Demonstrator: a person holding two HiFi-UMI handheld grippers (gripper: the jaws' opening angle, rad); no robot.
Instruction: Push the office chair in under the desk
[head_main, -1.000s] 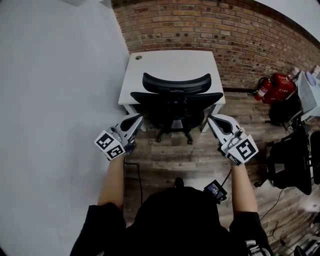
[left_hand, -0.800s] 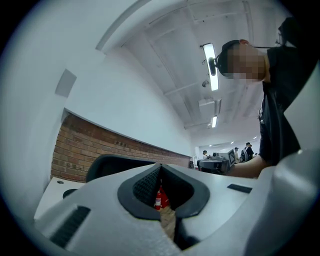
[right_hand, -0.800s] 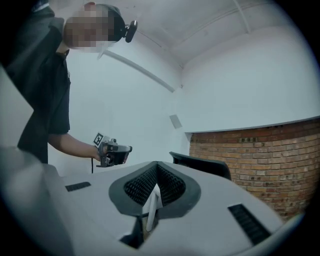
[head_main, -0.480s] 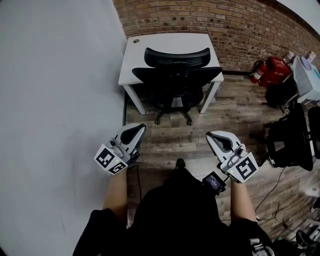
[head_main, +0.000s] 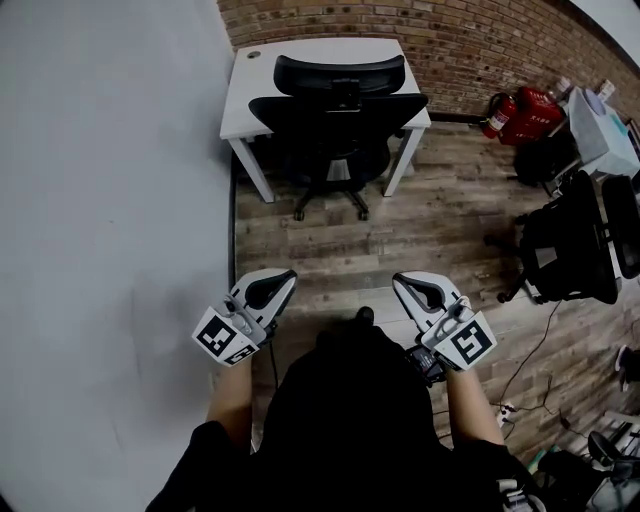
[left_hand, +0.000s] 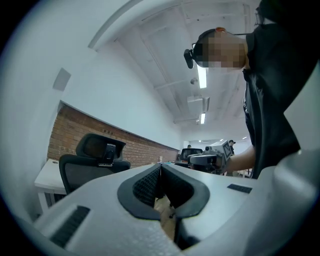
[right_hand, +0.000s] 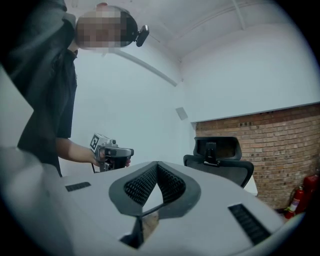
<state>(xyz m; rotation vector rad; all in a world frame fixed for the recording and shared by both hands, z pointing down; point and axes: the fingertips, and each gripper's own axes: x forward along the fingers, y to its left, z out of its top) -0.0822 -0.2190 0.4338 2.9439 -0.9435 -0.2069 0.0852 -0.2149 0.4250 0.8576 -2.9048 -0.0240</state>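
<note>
You are holding both claws fully closed and empty. The left gripper (head_main: 285, 276) and right gripper (head_main: 399, 280) are sitting low in the middle of the head view, well apart from the black mesh-backed office chair (head_main: 338, 110). That chair is standing at upper centre against the white rectangular desk (head_main: 248, 92). Its seat is seemingly tucked under, though this steep angle is hiding how far. If a gap is showing, be pressing both closed tips evenly on the backrest, pushing straight.

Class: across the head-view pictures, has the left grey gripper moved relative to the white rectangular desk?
Yes. The left grey gripper has drawn back from the white rectangular desk; bare wooden floor now separates them.
</note>
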